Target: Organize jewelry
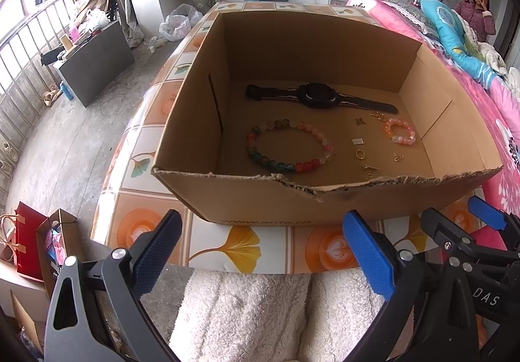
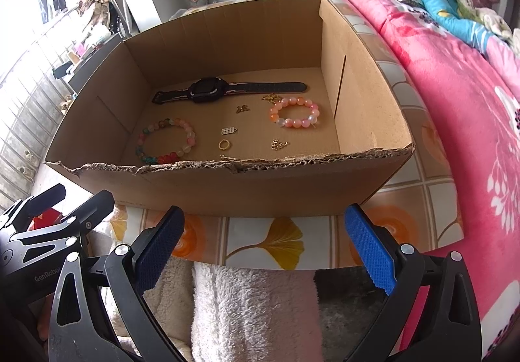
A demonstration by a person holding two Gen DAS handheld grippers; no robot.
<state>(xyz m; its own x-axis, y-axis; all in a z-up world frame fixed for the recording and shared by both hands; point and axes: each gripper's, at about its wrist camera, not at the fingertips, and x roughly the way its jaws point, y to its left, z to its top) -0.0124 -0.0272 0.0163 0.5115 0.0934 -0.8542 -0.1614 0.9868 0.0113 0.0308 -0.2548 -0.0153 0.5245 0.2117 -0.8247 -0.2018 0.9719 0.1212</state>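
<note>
Both tools, left tool point(image 1: 263, 251) and right tool point(image 2: 265, 246), gape wide and empty before the jewelry-strewn cardboard box point(image 2: 227, 186).

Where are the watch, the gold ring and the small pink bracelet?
watch point(image 1: 317, 95), left wrist view, on its black case.
gold ring point(image 2: 224, 144), right wrist view, on its band.
small pink bracelet point(image 2: 294, 123), right wrist view, on its near beads.

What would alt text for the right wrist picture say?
An open cardboard box on a tiled-pattern table holds a black watch, two beaded bracelets and small gold pieces. The right gripper hangs open before it.
</note>
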